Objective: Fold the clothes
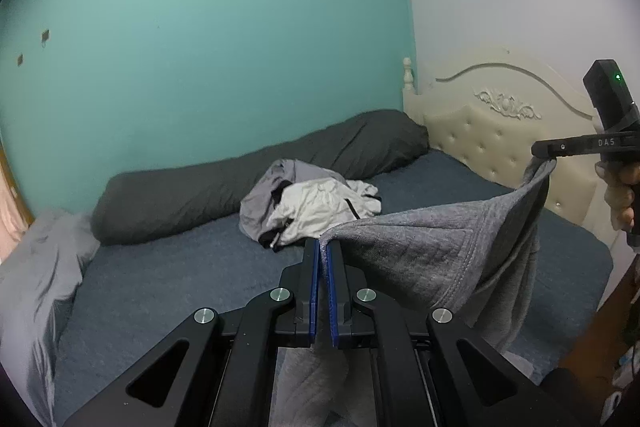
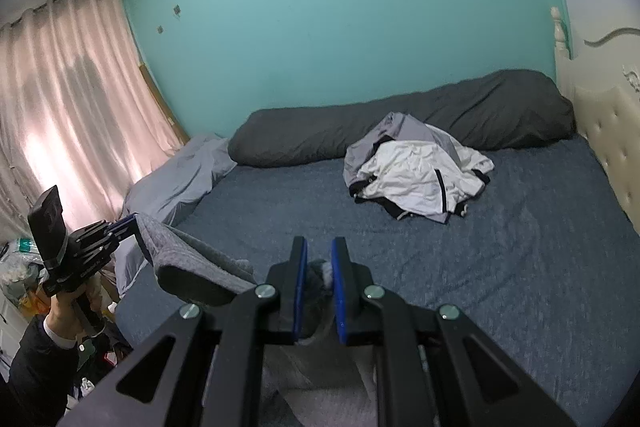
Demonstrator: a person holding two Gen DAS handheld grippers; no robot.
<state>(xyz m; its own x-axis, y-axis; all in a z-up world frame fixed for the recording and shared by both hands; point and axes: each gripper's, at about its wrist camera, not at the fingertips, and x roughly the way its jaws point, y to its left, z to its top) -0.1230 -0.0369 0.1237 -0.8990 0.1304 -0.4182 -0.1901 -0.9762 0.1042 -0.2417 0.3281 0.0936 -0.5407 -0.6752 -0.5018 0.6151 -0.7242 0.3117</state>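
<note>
A grey garment (image 1: 448, 251) is hanging stretched above the bed's (image 1: 180, 279) near edge, the left gripper (image 1: 323, 247) and right gripper (image 2: 319, 247) each clamping a corner. Crumpled clothes (image 2: 416, 171) are lying near the dark bolster (image 2: 400, 119).

The grey garment (image 1: 436, 251) is a soft knitted piece with a stitched hem. It hangs spread above the bed, held up at two corners, and sags in the middle; from its upper corner at 3 o'clock in the left wrist view the cloth falls down toward 5 o'clock. In the right wrist view it (image 2: 188, 259) stretches from 9 o'clock toward the centre. A crumpled pile of clothes (image 2: 416, 171), light grey and white with black trim, lies on the blue sheet at about 1 o'clock, apart from the held garment.
</note>
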